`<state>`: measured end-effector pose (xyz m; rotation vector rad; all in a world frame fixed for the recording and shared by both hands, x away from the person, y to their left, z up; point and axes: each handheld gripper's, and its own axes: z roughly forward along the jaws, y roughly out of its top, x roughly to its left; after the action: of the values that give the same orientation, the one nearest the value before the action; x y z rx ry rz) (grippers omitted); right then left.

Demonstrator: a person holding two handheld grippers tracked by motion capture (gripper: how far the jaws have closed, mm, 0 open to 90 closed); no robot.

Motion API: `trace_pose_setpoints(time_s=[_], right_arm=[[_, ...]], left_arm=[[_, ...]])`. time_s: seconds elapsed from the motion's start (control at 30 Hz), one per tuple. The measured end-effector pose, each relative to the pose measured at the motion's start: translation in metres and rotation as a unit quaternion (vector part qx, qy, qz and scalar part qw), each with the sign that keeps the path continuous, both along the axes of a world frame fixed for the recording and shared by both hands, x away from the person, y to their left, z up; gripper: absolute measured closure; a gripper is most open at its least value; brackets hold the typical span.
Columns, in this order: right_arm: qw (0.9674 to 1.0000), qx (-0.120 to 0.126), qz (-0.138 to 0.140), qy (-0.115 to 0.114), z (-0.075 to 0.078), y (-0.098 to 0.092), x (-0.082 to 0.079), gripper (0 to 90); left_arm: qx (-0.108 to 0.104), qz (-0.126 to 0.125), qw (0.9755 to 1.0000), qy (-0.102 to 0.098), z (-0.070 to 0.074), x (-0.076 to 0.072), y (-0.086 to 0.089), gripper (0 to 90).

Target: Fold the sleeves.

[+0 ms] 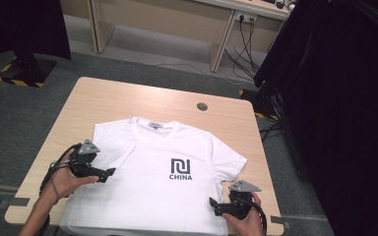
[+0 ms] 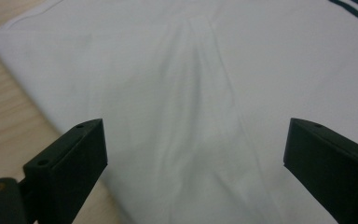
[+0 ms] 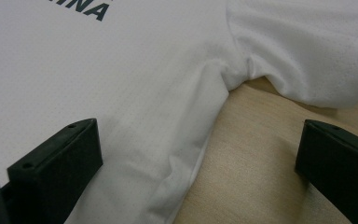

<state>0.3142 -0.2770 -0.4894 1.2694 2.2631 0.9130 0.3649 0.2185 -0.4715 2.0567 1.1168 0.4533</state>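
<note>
A white T-shirt (image 1: 167, 177) lies flat and face up on the desk (image 1: 128, 98), with its neck away from the person and its bottom hem at the near edge. The work looks like folding the shirt, and it seems to be just at the start. The sleeve on the left side (image 1: 113, 147) is already folded in over the body of the shirt. The sleeve on the right side (image 1: 229, 160) still sticks out flat, and the long sides and the bottom are not folded yet, so most of the job is left. The left gripper (image 1: 109, 173) sits over the left edge of the shirt with its jaws wide apart and nothing between them. The right gripper (image 1: 212, 204) waits low at the right edge of the shirt, just under the sleeve, also wide and holding nothing. On the chest there is a dark square logo (image 1: 180, 166), and under it the word "CHINA" (image 1: 180, 177). A small tag (image 1: 156, 125) sits inside the neck, but its words are too small to read.
</note>
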Motion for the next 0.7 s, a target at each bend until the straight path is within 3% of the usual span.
trace_pose_setpoints(time_s=[0.1,0.33,0.43,0.6,0.7], right_arm=[[1.0000,0.000,0.000,0.000,0.000,0.000,0.000,0.7],[1.0000,0.000,0.000,0.000,0.000,0.000,0.000,0.7],[1.0000,0.000,0.000,0.000,0.000,0.000,0.000,0.7],[1.0000,0.000,-0.001,0.000,0.000,0.000,0.000,0.7],[1.0000,0.000,-0.001,0.000,0.000,0.000,0.000,0.7]], left_arm=[[0.001,0.018,0.9998,0.001,-0.002,-0.006,0.014,5.6],[0.018,0.030,0.9994,0.005,-0.006,-0.023,0.033,6.6],[0.015,0.028,0.9994,0.010,-0.010,-0.028,0.039,7.0],[0.041,0.055,0.9976,0.014,-0.018,-0.032,0.050,8.8],[0.040,0.065,0.9969,0.020,-0.017,-0.032,0.057,8.6]])
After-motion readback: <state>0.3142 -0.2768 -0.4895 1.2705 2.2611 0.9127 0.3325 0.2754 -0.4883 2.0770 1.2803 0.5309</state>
